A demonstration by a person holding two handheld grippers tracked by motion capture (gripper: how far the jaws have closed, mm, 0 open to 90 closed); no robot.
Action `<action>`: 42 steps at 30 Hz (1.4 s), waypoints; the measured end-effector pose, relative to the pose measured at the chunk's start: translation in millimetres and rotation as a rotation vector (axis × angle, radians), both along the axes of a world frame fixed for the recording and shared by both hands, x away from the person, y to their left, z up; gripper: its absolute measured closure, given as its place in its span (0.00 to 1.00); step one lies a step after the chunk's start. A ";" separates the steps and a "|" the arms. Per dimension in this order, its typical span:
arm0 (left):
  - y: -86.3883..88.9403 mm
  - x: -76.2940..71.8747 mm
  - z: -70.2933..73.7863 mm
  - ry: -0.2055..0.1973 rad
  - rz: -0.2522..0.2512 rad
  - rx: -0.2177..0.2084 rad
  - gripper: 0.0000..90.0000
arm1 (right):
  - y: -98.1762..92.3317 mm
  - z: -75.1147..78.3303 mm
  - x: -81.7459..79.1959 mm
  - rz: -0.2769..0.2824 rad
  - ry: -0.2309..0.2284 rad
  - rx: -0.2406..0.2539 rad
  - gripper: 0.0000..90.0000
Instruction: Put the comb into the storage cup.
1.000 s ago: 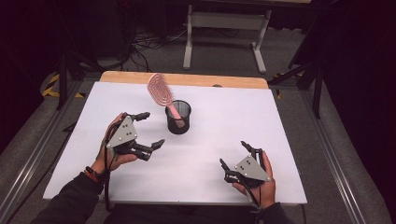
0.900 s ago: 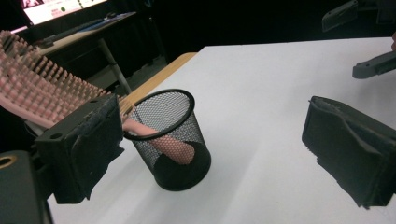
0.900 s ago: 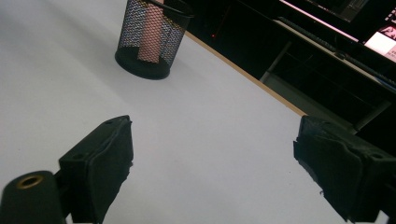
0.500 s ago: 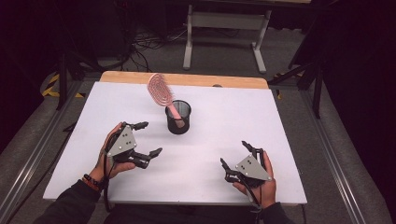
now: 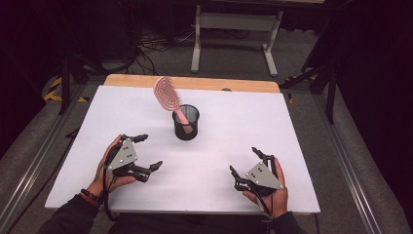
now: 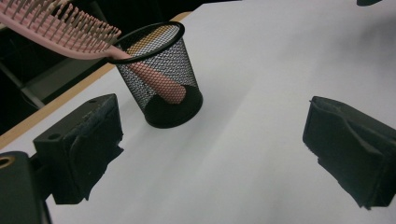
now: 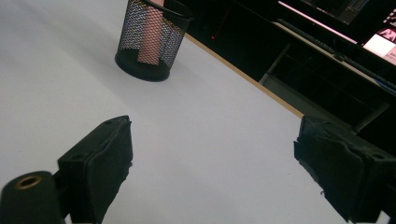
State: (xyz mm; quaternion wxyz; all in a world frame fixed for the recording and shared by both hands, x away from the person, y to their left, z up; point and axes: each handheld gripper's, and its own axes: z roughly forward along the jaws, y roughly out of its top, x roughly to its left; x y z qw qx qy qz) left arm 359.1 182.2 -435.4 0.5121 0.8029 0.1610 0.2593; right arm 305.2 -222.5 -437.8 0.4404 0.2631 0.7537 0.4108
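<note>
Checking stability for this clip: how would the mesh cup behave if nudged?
The cup looks light, being open wire mesh, so it would probably slide easily on the smooth table. The brush leans out over its rim, likely making it top-heavy and apt to tip that way.

Only the mesh cup with its hairbrush interrupts the bare table.

Black wire-mesh metal cup, pink plastic brush, matt white table w/ wood edge.
</note>
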 end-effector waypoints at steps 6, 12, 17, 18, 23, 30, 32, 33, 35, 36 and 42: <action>8.7 -5.0 -4.8 -0.010 0.021 0.015 0.06 | -0.2 0.4 -0.5 -0.002 -0.001 0.005 0.13; 17.7 -9.6 -9.7 -0.010 0.039 0.027 0.06 | -1.2 2.0 -1.4 0.000 -0.003 0.014 0.13; 24.1 -11.2 -13.3 -0.002 0.056 0.036 0.06 | -2.1 1.5 -0.5 0.002 0.003 0.018 0.13; 27.4 -11.4 -14.7 -0.003 0.064 0.038 0.06 | -2.6 1.3 -0.2 0.001 0.004 0.020 0.13; 35.2 -10.5 -20.4 0.008 0.092 0.045 0.06 | -4.3 1.3 1.5 0.000 0.007 0.028 0.13; 47.7 -16.6 -27.7 0.032 0.123 0.019 0.06 | -6.2 1.5 5.4 0.002 0.010 0.044 0.13; 50.9 -19.5 -29.0 0.039 0.120 0.008 0.06 | -6.1 0.5 5.5 0.005 0.012 0.039 0.13; 52.6 -20.9 -30.1 0.041 0.125 0.002 0.06 | -6.1 0.0 5.3 0.005 0.015 0.037 0.13; 54.0 -21.3 -31.6 0.052 0.125 -0.012 0.06 | -7.3 0.8 4.7 0.005 0.014 0.044 0.13; 54.1 -21.1 -32.0 0.060 0.128 -0.022 0.06 | -7.5 1.4 4.5 0.003 0.011 0.045 0.13; 54.1 -21.2 -32.1 0.062 0.132 -0.040 0.07 | -6.9 1.4 4.8 0.007 0.013 0.049 0.13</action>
